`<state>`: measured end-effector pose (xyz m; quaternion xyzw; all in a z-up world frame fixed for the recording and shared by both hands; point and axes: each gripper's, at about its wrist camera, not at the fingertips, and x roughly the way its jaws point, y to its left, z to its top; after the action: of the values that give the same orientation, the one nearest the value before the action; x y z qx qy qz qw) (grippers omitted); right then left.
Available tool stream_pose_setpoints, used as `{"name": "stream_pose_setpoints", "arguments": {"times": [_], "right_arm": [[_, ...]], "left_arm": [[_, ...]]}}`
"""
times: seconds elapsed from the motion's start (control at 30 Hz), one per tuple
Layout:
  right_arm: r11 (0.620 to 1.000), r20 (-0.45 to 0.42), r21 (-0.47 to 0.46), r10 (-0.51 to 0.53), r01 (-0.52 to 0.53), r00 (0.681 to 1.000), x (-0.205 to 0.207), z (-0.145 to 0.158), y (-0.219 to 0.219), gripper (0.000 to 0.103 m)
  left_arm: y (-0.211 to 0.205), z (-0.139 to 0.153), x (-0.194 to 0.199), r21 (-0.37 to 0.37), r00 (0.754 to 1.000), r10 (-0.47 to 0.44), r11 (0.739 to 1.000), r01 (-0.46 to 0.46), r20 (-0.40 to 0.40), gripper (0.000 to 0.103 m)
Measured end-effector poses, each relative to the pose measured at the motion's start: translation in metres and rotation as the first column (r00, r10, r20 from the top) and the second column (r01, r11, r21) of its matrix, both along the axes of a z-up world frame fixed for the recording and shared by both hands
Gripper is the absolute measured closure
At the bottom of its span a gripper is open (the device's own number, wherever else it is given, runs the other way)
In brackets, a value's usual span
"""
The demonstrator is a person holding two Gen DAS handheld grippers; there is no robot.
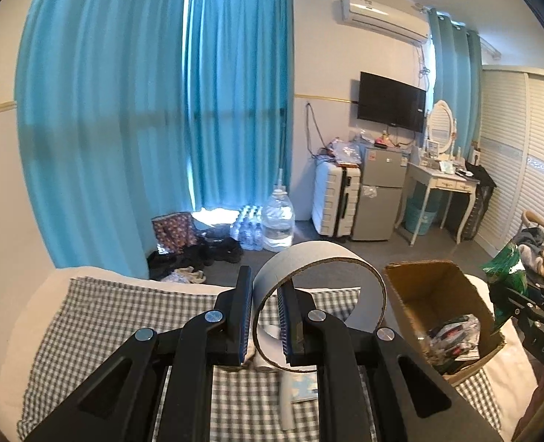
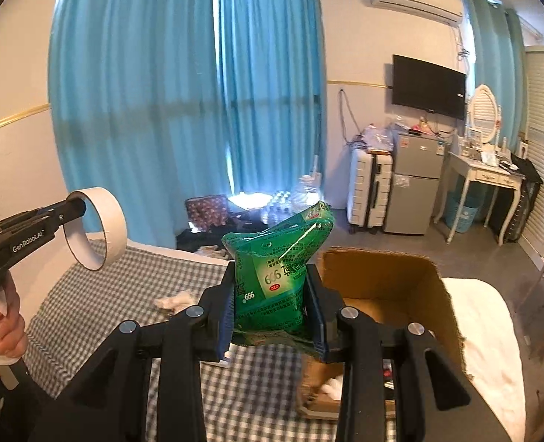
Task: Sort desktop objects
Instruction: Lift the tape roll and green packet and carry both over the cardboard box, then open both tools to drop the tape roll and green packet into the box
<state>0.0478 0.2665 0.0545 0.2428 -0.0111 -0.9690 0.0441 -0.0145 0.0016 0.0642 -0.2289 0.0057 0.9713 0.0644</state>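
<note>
My left gripper [image 1: 266, 294] is shut on the wall of a white tape roll [image 1: 320, 258], held in the air above the checked cloth [image 1: 106, 313]; it also shows in the right wrist view [image 2: 97, 234]. My right gripper [image 2: 272, 305] is shut on a green medicine packet [image 2: 279, 272], held up just left of the open cardboard box [image 2: 390, 276]. In the left wrist view the packet [image 1: 506, 261] and right gripper [image 1: 508, 291] sit past the box [image 1: 438, 287], which holds several small items.
A crumpled white tissue [image 2: 172, 300] lies on the cloth. A small light-blue booklet [image 1: 303, 386] and a white strip lie on the cloth below the left gripper. Bare white bedding [image 2: 482, 313] lies right of the box. The bed edge drops to the floor ahead.
</note>
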Motion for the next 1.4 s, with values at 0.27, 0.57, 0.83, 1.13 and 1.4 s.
{"name": "stream_pose_setpoints", "arguments": {"times": [0.27,0.57,0.83,1.13,1.4], "right_arm": [[0.999,0.007,0.012,-0.053,0.053,0.999,0.010,-0.009,0.044,0.069],[0.994,0.047,0.015,-0.106,0.106,0.993,0.002,-0.041,0.085,0.069],[0.989,0.103,-0.008,-0.143,0.145,0.984,-0.014,-0.080,0.115,0.069],[0.985,0.150,-0.028,-0.164,0.170,0.975,-0.031,-0.112,0.136,0.069],[0.986,0.245,-0.015,-0.156,0.165,0.957,-0.072,-0.135,0.144,0.069]], "left_arm": [[0.057,-0.017,-0.001,0.002,0.996,-0.093,0.996,0.093,0.015,0.090],[0.126,-0.041,-0.007,0.006,0.979,-0.197,0.980,0.197,0.046,0.090],[0.190,-0.065,-0.033,0.028,0.956,-0.277,0.961,0.275,0.096,0.090],[0.254,-0.098,-0.063,-0.035,0.928,-0.342,0.936,0.351,0.151,0.090],[0.283,-0.132,-0.105,-0.060,0.906,-0.354,0.925,0.376,0.233,0.090]]}}
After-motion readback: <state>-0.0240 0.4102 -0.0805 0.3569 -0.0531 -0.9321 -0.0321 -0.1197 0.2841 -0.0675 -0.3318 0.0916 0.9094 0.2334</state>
